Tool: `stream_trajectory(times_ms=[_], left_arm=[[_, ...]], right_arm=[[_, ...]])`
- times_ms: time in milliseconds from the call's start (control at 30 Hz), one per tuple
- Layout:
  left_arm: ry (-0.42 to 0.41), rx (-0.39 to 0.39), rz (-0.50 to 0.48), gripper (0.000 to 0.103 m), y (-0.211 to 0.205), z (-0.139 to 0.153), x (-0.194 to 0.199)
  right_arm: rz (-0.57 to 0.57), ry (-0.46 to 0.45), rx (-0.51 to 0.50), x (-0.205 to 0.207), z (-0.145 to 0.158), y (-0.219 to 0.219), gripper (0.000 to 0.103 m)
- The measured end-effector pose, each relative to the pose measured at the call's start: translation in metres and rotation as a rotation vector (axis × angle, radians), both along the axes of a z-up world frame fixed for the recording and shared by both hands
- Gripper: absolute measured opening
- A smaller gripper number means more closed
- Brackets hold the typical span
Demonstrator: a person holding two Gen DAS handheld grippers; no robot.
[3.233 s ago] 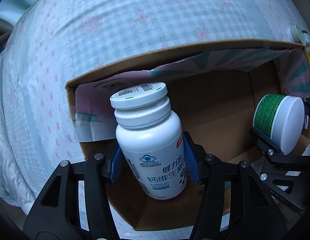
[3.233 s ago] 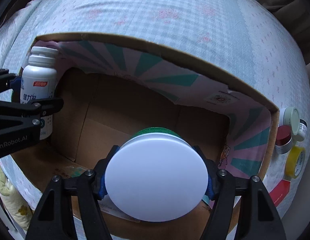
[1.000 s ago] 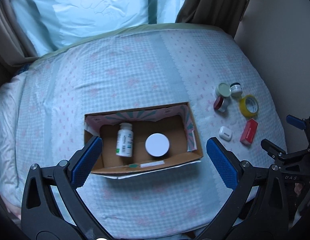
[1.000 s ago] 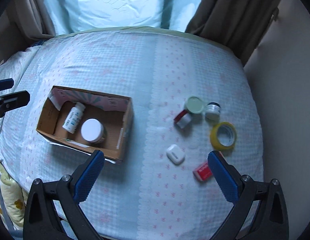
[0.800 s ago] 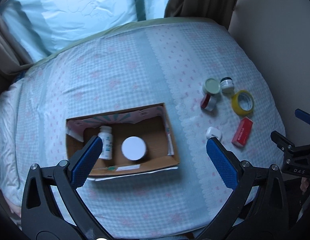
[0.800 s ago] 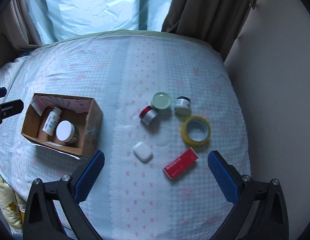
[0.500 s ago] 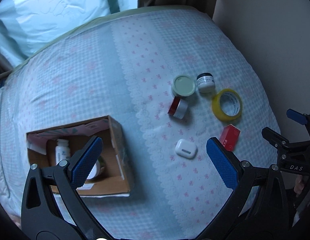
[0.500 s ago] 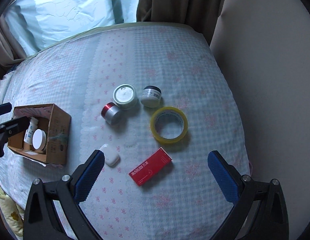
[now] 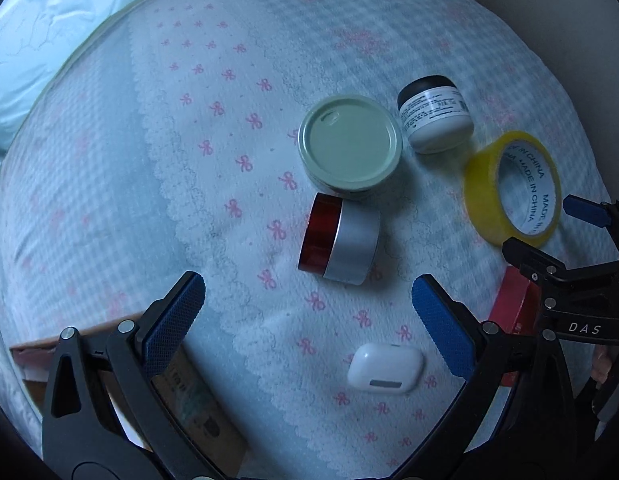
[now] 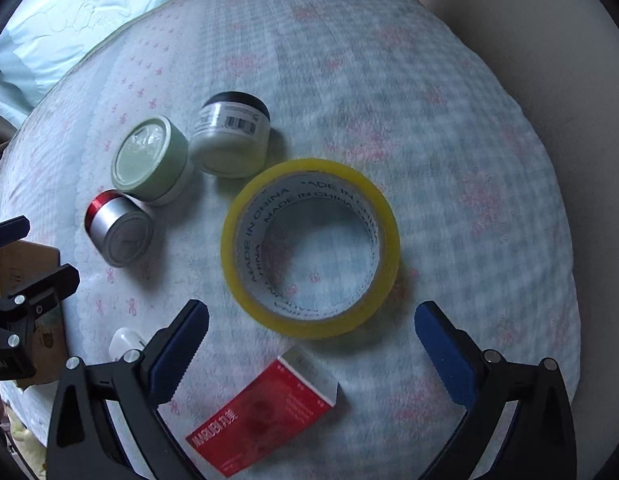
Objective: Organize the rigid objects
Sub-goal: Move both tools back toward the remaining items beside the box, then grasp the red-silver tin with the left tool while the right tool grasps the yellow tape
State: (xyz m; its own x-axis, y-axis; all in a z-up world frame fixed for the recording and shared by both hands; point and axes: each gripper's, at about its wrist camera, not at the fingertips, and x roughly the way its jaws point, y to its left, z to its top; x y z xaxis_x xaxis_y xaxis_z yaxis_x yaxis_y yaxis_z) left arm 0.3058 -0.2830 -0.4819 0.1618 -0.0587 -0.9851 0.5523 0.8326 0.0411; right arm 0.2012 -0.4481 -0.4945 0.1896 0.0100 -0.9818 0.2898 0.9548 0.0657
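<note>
Both grippers hang above a bed covered with a pale blue checked sheet (image 9: 213,128) that has small pink bows on it. The left gripper (image 9: 307,300) has its jaws wide apart and holds nothing; between its blue pads (image 9: 171,322) the sheet is visible, and just beyond them lies a red and silver jar (image 9: 339,240) on its side. Touching this jar, a little farther, stands a jar with a pale green lid (image 9: 349,146), and just beside that one to the right is a white jar with a black cap (image 9: 433,114), tilted so that its label shows. A white earbud case (image 9: 385,368) lies near the right pad of the left gripper, closer to the camera. At the lower left edge of this view one corner of a cardboard box (image 9: 189,396) is partly hidden behind the left finger. The right gripper (image 10: 311,320) is also wide open and empty. It hangs over a roll of yellow tape (image 10: 309,248), which lies flat on the sheet with "MADE IN CHINA" printed inside its core. A red carton (image 10: 261,416) lies between the right gripper's fingers, just beside the tape on the near side. In the left view, part of the right gripper appears at the right edge, over the tape.
</note>
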Motion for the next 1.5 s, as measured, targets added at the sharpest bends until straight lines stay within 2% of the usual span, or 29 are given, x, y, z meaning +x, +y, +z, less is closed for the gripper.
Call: stream_trajectory(times_ms=[200,400,533,600,633,733,867,1100,1233,1500], left_arm=[[0.059,0.015,-0.014,0.102,-0.015,-0.035,0.021],[0.097,0.024,-0.005,0.088,-0.020,-0.055,0.029],[0.120,0.022,0.004,0.060,-0.018,-0.065,0.028],[0.115,0.004,-0.006,0.048,-0.019,-0.065,0.026],[0.110,-0.002,-0.016,0.039,-0.022,-0.064,0.023],[0.093,0.026,-0.041,0.039,-0.027,-0.065,0.020],[0.099,0.003,-0.011,0.039,-0.027,-0.066,0.020],[0.096,-0.019,0.023,0.039,-0.014,-0.061,0.026],[0.083,-0.032,0.024,0.039,-0.008,-0.050,0.024],[0.053,-0.089,0.041,0.039,-0.004,-0.009,0.018]], right_arm=[[-0.002,0.041,0.009,0.020,-0.018,-0.005,0.103],[0.012,0.090,-0.036,0.038,-0.028,0.001,0.103],[0.017,0.109,-0.061,0.044,-0.033,0.005,0.102],[0.023,0.117,-0.086,0.045,-0.033,0.007,0.096],[0.026,0.116,-0.085,0.043,-0.032,0.007,0.096],[0.026,0.113,-0.082,0.040,-0.032,0.012,0.096],[0.020,0.111,-0.078,0.039,-0.029,0.018,0.096],[0.016,0.097,-0.097,0.044,-0.030,0.005,0.096],[-0.002,0.076,-0.091,0.041,-0.022,0.004,0.096],[-0.020,0.039,-0.109,0.033,0.007,0.002,0.096]])
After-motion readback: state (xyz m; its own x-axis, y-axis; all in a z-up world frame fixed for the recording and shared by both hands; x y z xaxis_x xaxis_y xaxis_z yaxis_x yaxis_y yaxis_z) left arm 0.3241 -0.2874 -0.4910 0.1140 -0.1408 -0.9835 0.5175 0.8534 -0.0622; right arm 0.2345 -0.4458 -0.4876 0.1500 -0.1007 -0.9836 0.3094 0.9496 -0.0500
